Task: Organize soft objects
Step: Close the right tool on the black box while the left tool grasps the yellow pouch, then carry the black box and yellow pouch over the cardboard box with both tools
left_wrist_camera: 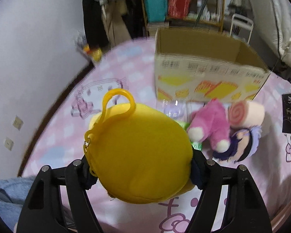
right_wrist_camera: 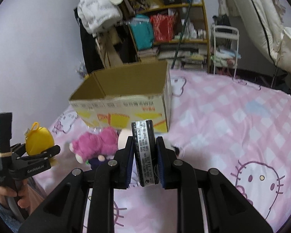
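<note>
Pink bedsheet (right_wrist_camera: 232, 116) — left tool (left_wrist_camera: 143, 172) clamps yellow plush (left_wrist_camera: 139, 155), right tool (right_wrist_camera: 144, 155) clamps black pouch (right_wrist_camera: 144, 153).

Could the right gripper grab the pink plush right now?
Probably not. The right gripper is already shut on a flat black packet, so its jaws are occupied. The pink plush lies uncovered on the bed, ahead and to its left, before the cardboard box.

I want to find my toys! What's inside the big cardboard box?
Only bare brown inner walls show inside the cardboard box. Its front wall hides the bottom, so toys there cannot be seen. The pink plush lies outside, in front of it.
</note>
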Demonstrator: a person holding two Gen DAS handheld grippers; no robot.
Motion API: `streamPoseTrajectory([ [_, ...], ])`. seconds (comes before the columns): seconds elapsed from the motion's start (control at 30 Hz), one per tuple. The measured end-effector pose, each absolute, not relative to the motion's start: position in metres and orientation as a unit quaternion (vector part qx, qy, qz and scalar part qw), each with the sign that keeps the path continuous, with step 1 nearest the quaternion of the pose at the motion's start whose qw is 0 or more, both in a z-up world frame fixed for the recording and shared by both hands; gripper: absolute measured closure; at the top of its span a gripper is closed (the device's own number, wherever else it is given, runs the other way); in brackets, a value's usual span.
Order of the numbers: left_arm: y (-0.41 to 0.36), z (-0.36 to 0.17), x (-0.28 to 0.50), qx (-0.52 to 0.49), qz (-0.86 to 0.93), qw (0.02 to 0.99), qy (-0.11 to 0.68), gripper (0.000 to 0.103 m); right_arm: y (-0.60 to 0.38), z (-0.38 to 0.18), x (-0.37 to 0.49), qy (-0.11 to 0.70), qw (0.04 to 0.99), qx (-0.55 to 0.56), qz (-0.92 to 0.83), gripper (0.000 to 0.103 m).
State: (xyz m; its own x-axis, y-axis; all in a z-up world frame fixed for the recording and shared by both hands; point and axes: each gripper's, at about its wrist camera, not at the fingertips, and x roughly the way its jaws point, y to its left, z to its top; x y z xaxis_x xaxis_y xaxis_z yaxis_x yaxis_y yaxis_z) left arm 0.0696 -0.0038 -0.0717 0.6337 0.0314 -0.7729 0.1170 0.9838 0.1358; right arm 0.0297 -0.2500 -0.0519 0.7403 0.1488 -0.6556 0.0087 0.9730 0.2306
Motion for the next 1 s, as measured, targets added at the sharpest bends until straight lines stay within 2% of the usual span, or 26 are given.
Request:
streamPoseTrajectory([
  [0.4,-0.013,-0.012,0.043,0.119,-0.048,0.952,0.278,0.03,-0.238,-0.016,0.021,0.284,0.955,0.074,0.043,0.08],
  [1.0,-0.025,0.069,0.063,0.092,-0.056,0.973,0.205,0.029,-0.242,0.036,0.04,0.219,0.972,0.064,0.062,0.08],
])
